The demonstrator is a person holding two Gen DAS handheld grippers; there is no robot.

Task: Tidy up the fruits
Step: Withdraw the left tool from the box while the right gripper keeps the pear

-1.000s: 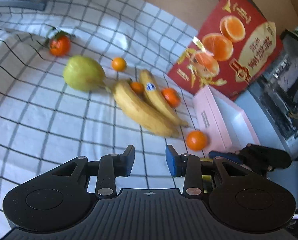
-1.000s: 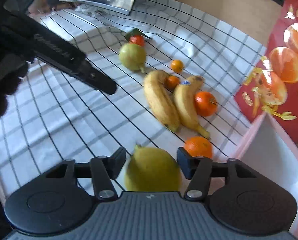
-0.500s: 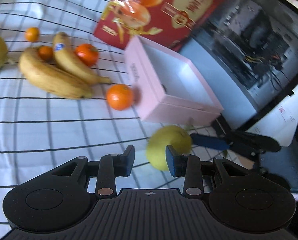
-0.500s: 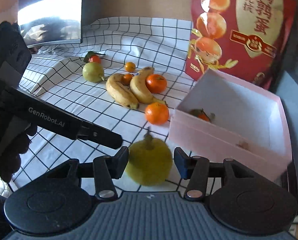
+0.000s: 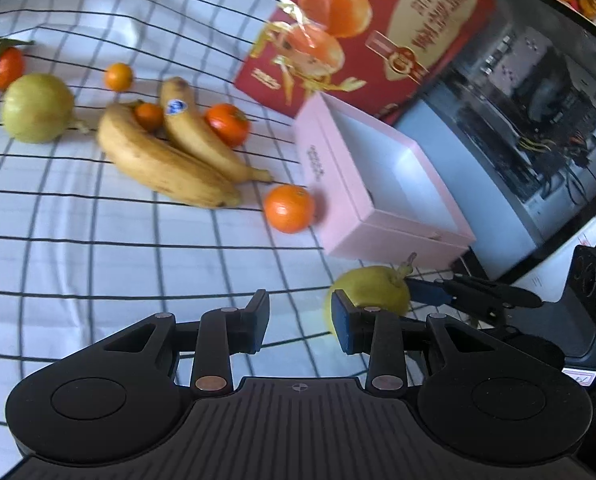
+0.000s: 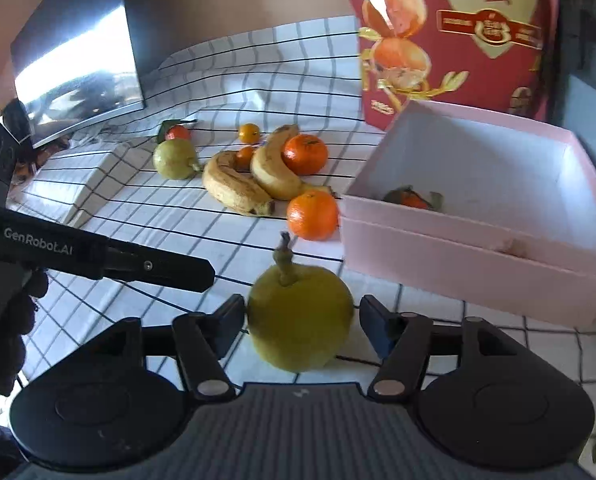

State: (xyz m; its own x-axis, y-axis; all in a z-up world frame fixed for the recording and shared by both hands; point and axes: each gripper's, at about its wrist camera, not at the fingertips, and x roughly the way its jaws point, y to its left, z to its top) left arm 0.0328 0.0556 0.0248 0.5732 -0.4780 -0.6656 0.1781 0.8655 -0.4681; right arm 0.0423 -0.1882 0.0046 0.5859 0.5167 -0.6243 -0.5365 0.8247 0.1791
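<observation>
Right wrist: pear [image 6: 300,320] between opening jaws

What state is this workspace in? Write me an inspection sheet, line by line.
Surface: checked cloth, rumpled at the back.
Job's things: pear beside the pink box; second pear, two bananas and oranges loose; small orange in the box.
Clutter: red carton behind the box.
Tools: left tool open, empty; right tool opening, pear between.
Cables: wires inside a computer case.
Surroundings: screen.
</observation>
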